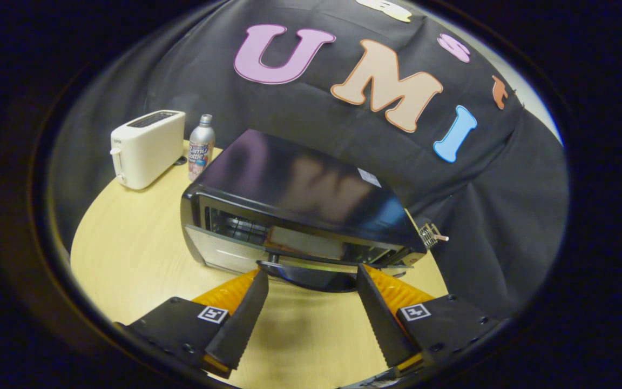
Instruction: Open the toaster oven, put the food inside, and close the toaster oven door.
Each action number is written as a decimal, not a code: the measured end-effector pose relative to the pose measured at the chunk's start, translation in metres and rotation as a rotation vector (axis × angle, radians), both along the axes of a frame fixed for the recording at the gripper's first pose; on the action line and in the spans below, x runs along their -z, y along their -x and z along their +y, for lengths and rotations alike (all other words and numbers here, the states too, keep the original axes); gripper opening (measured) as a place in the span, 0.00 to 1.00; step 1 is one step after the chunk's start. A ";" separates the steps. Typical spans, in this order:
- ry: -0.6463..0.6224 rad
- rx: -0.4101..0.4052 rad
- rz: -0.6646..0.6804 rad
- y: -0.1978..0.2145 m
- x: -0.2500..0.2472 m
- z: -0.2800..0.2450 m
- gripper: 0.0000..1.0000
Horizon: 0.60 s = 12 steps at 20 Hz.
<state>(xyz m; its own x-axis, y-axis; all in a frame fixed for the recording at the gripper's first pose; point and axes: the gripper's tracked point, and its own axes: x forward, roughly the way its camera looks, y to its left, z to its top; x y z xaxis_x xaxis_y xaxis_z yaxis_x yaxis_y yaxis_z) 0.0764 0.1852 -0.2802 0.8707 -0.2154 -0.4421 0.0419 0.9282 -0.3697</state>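
Black toaster oven (300,216) at table (127,254) centre, door ajar with handle (311,273) just ahead of gripper (311,281), jaws spread, gripping nothing; opening apparently under way, loading and closing outstanding.

Your gripper (312,281) fingers are spread wide, tips just at the toaster oven (300,216) door handle (311,273); toaster (146,147) and bottle (201,147) stand beyond on the worktop (127,254).
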 end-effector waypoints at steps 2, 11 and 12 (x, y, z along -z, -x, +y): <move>0.001 -0.008 -0.013 -0.007 -0.006 -0.001 1.00; 0.014 -0.106 -0.063 -0.028 -0.014 0.003 0.99; 0.014 -0.131 -0.060 -0.027 -0.015 0.004 0.99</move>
